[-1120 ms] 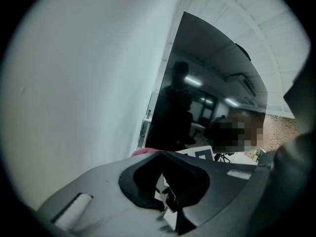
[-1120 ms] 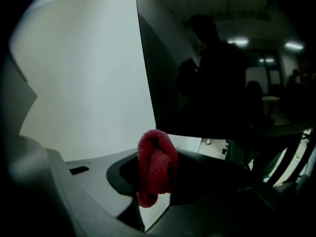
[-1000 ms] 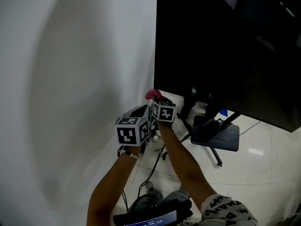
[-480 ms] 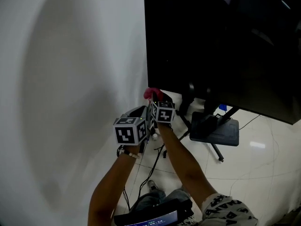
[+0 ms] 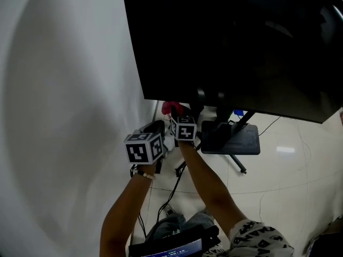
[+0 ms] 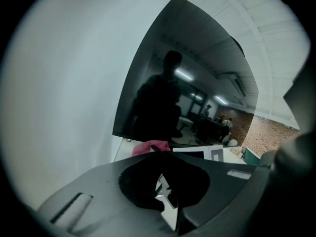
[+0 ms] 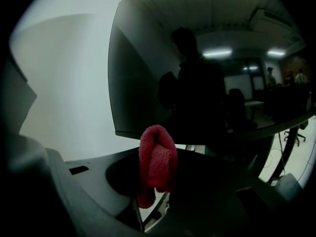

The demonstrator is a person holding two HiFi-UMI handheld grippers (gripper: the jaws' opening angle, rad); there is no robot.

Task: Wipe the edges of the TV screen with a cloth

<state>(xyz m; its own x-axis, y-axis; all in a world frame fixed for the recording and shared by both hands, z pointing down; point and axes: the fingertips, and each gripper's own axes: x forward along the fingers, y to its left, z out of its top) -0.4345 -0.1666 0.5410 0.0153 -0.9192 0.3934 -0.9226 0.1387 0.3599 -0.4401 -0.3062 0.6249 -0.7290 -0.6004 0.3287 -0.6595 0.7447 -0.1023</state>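
Red, nubby terry cloth (image 7: 157, 162), folded into a thick wad, stands clamped in the right hand-held gripper (image 7: 158, 184) at the lower centre of its view. It is just under the bottom edge of the dark, glossy TV screen (image 7: 143, 83), near the lower-left corner. The left hand-held gripper (image 6: 163, 191) has its jaws together on nothing.

Likely an office: ahead of the jaws, the large TV screen (image 7: 148, 83) mirrors ceiling strip lights (image 7: 217, 53) and desks (image 7: 253, 102); beyond them lie a glossy tiled floor (image 5: 289, 165) and loose cables (image 5: 174, 189).
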